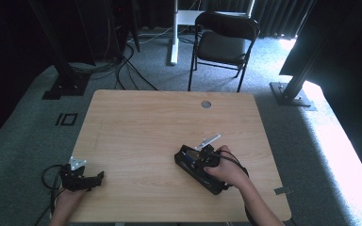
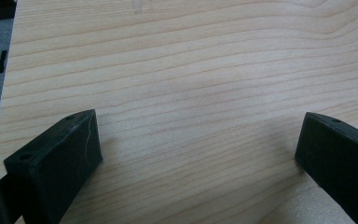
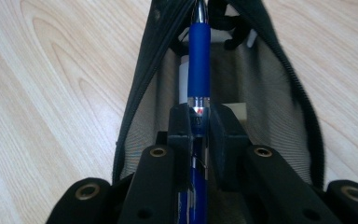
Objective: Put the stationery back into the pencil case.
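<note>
A blue pen with a silver ring and tip is clamped between the jaws of my right gripper, which is shut on its barrel. The pen points into an open black zip pencil case lying on the wooden table. Inside the case lie a white item and a pale block. From above, my right gripper sits over the case at the table's right front. At the table's left front edge my left gripper rests, its jaws wide open over bare wood.
The light wooden table has a round grey cable port near its far edge. A black folding chair stands behind the table, with cables and black stand feet on the grey carpet.
</note>
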